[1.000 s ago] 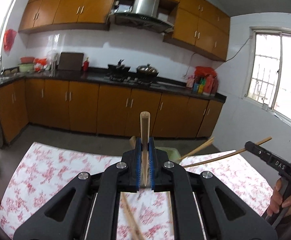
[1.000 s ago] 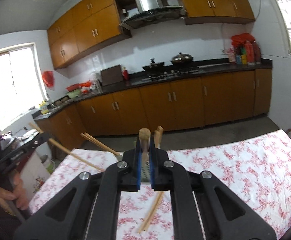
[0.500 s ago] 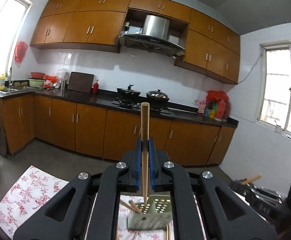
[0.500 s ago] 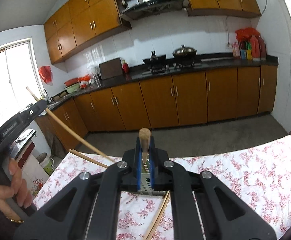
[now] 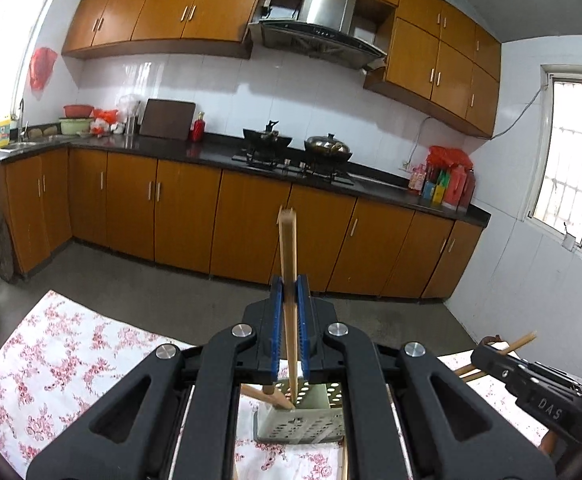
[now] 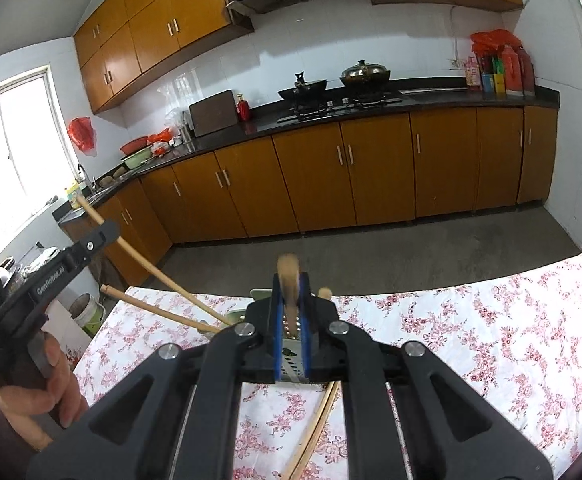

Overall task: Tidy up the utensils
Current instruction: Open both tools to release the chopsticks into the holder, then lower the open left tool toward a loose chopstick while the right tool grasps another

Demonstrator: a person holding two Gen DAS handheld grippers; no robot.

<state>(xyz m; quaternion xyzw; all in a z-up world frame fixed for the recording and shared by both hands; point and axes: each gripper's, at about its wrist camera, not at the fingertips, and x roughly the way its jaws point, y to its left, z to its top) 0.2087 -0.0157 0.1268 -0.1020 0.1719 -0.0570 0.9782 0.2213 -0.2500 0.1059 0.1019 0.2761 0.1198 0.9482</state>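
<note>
Each gripper (image 5: 289, 312) (image 6: 291, 312) carries a chopstick (image 5: 289, 280) (image 6: 289, 280) – right opening

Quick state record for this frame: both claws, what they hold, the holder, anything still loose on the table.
left claw: shut on left chopstick, near upright, lower end at the holder mouth
right claw: shut on right chopstick, top end blurred
holder: perforated, on the floral cloth, with a leaning chopstick already inside
loose chopsticks: pair lying on the cloth, camera side of the holder
status: neither held chopstick released yet
</note>
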